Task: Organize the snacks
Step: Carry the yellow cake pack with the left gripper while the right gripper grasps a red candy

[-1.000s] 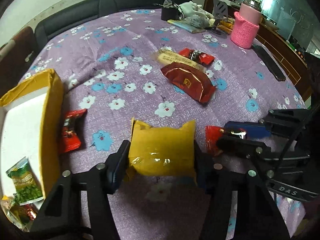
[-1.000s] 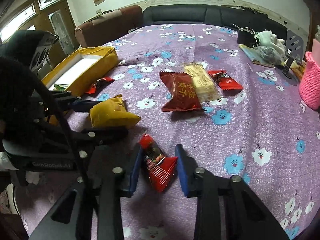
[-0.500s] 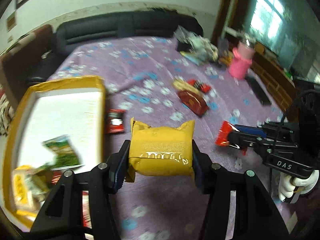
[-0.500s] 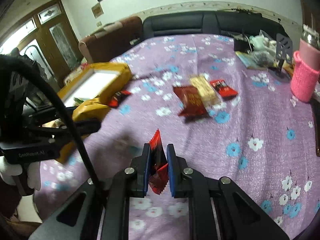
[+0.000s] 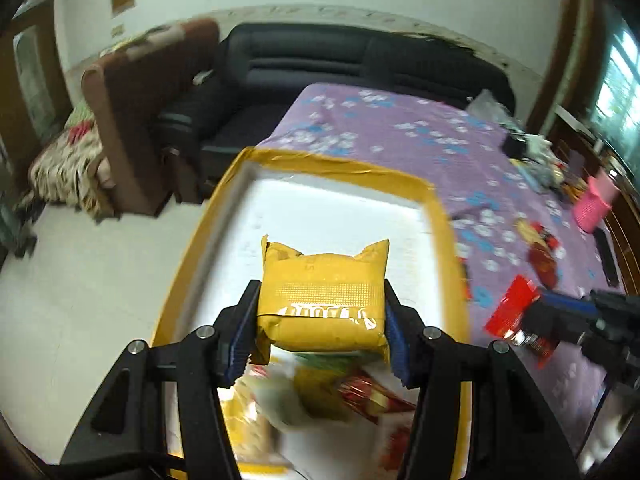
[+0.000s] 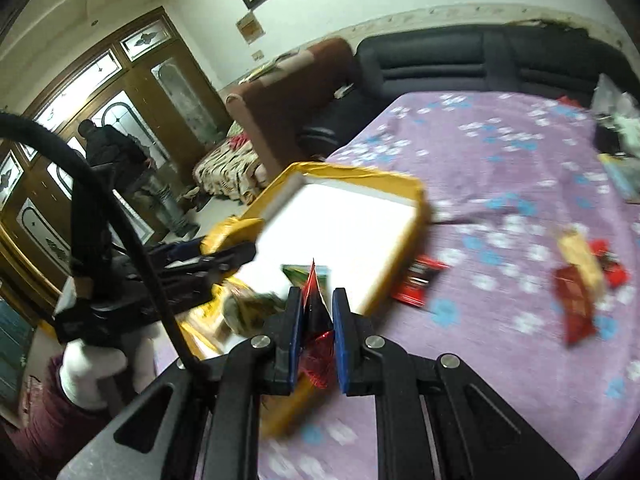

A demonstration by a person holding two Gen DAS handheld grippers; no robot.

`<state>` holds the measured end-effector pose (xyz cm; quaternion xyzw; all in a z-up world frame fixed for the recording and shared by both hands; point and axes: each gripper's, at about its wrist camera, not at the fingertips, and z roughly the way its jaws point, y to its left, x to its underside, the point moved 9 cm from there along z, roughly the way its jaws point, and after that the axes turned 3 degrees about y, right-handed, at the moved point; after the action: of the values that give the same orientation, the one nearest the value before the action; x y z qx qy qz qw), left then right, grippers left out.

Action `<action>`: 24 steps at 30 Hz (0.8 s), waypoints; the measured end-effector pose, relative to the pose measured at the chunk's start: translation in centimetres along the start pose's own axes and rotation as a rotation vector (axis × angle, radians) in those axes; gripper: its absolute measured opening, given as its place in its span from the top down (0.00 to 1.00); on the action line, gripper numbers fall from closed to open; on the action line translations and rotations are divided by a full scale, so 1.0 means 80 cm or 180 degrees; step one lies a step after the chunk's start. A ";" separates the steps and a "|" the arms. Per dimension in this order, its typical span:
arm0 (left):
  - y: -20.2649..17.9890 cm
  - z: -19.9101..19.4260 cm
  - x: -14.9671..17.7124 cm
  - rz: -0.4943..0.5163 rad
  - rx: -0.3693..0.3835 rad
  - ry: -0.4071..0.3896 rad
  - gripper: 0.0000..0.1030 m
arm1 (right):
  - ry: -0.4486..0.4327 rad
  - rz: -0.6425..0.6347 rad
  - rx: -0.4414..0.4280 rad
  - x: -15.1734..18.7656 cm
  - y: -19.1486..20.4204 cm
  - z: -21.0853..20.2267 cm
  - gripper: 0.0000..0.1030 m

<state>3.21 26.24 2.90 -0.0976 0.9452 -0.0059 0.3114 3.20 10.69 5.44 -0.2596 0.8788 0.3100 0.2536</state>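
Observation:
My left gripper (image 5: pixel 320 332) is shut on a yellow snack pack (image 5: pixel 324 296) and holds it above the yellow-rimmed white box (image 5: pixel 436 208). Several snack packets (image 5: pixel 352 396) lie in the box's near end. My right gripper (image 6: pixel 313 334) is shut on a small red snack packet (image 6: pixel 316 320), held edge-up above the box's near right corner (image 6: pixel 420 200). In the left wrist view the right gripper shows at the right edge with the red packet (image 5: pixel 514 312). In the right wrist view the left gripper's yellow pack (image 6: pixel 234 232) hangs over the box's left side.
The box sits at the left edge of a purple flowered tablecloth (image 6: pixel 520 184). A red packet (image 6: pixel 418 280) lies beside the box's right wall. A dark red pack (image 6: pixel 574 304) and a yellowish pack (image 6: pixel 580 256) lie further right. A pink cup (image 5: pixel 594 204) stands at the far right.
Both grippers have lifted their packets off the cloth and swung left. The yellow pack now hangs over the box; the red packet has come to the box's near right corner.

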 end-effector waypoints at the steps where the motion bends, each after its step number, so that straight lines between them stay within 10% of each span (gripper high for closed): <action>1: 0.010 0.012 -0.001 -0.0056 -0.0015 0.0036 0.44 | 0.0044 -0.0005 0.0000 -0.002 0.004 0.016 0.88; 11: 0.032 0.045 0.006 -0.0214 0.0192 0.0201 0.35 | 0.0311 -0.0275 0.0320 -0.001 0.016 0.124 0.84; 24: 0.041 -0.059 0.014 -0.0445 -0.0058 -0.0354 0.16 | -0.0084 -0.0194 0.0490 -0.004 0.010 0.049 0.82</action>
<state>-1.04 29.04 5.84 -0.1664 0.9173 -0.0135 0.3614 4.11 13.98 3.30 -0.2619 0.8883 0.2370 0.2937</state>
